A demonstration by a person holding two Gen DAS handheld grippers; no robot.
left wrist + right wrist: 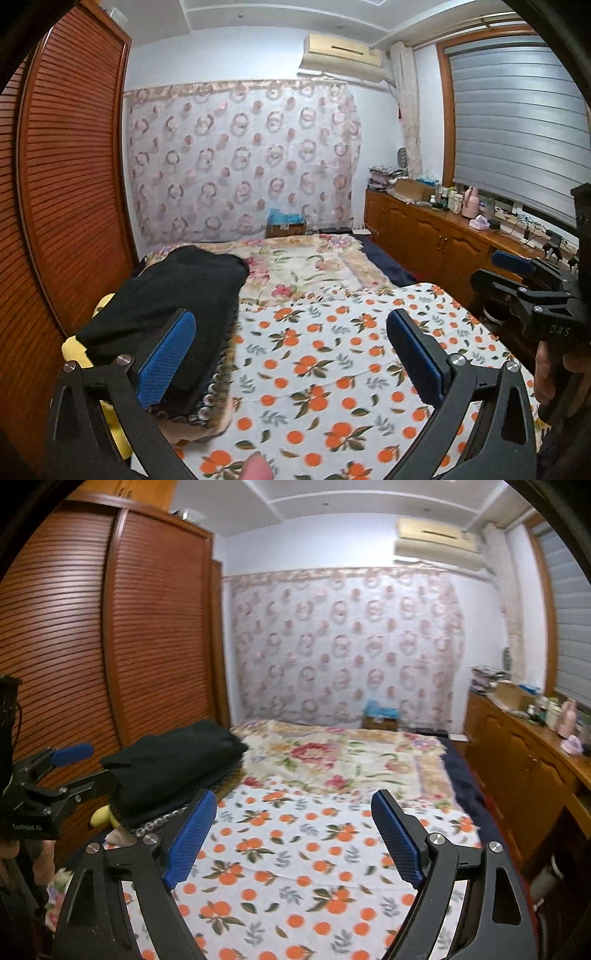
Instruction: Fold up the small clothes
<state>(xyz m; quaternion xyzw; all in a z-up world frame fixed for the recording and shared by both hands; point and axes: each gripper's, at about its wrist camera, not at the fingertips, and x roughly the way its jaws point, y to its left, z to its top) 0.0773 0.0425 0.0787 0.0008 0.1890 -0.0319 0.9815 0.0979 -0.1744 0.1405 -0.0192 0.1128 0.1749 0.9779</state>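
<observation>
A stack of clothes lies at the left of the bed, with a black garment (173, 295) on top and patterned and yellow pieces under it; it also shows in the right wrist view (173, 764). My left gripper (291, 354) is open and empty, held above the orange-print sheet (332, 369), its left finger beside the stack. My right gripper (295, 834) is open and empty above the same sheet (295, 867). Each gripper shows in the other's view: the right one (517, 273) at the right edge, the left one (74, 771) at the left edge beside the black garment.
A floral blanket (306, 266) covers the far half of the bed. A slatted wooden wardrobe (66, 177) stands close on the left. A wooden cabinet (436, 236) with bottles and boxes runs along the right wall under the window. A cardboard box (286, 227) sits beyond the bed.
</observation>
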